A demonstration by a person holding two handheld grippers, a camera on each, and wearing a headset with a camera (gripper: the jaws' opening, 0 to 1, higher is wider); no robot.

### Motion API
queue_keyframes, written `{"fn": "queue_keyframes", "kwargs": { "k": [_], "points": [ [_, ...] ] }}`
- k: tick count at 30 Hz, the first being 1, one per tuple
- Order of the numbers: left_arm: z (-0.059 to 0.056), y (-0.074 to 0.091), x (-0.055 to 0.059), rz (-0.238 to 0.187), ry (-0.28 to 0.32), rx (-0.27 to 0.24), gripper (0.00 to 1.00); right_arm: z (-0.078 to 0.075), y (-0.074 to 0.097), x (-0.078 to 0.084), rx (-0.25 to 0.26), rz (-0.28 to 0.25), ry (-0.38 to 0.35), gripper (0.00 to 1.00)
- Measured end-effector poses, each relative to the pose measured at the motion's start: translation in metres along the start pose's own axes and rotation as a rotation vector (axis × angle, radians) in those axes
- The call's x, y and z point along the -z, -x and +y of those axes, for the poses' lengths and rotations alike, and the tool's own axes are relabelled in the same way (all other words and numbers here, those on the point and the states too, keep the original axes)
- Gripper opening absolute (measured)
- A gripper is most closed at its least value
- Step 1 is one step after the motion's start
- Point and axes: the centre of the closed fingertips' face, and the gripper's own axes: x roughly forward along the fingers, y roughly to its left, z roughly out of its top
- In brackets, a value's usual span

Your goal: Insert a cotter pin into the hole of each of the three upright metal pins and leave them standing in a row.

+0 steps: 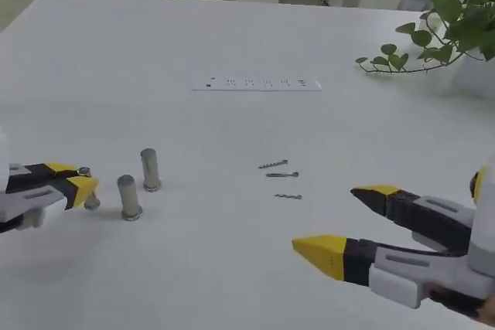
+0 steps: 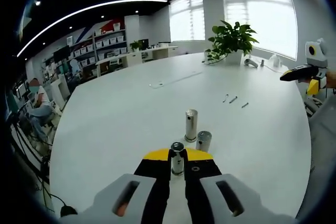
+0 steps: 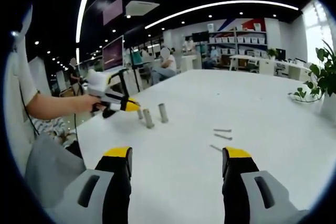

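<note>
1. The white table [image 1: 232, 44] carries everything I can see.
2. My right gripper [image 1: 325, 219] hovers above it, jaws spread wide, holding nothing.
3. My left gripper [image 1: 85, 178] pinches the first metal pin [image 2: 177, 158], which stands upright.
4. The second metal pin [image 1: 129, 197] and third metal pin [image 1: 151, 169] stand just beside it.
5. Three cotter pins [image 1: 282, 175] lie loose between the grippers.

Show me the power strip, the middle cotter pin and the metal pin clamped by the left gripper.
power strip [image 1: 257, 83], head view, middle of its top.
middle cotter pin [image 1: 282, 175], head view, its shank.
clamped metal pin [image 2: 177, 161], left gripper view, its side.
</note>
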Motion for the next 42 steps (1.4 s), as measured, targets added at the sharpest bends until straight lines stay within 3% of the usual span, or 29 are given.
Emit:
{"fn": "queue_keyframes", "kwargs": {
  "k": [8,16,28,42],
  "points": [
    [-0.024,0.015,0.0,0.001,0.0,0.031,0.06,0.006,0.004,0.002,-0.01,0.005,-0.002,0.7],
    [-0.051,0.017,-0.003,-0.004,-0.022,0.084,0.06,0.008,0.008,0.004,-0.021,0.008,0.003,0.69],
    [-0.088,0.002,-0.007,-0.009,-0.047,0.171,0.07,0.006,0.012,0.006,-0.024,0.007,0.006,0.67],
    [-0.113,-0.02,-0.004,-0.008,-0.096,0.258,0.07,0.002,0.011,0.012,-0.022,0.022,-0.004,0.66]
  ]
}}
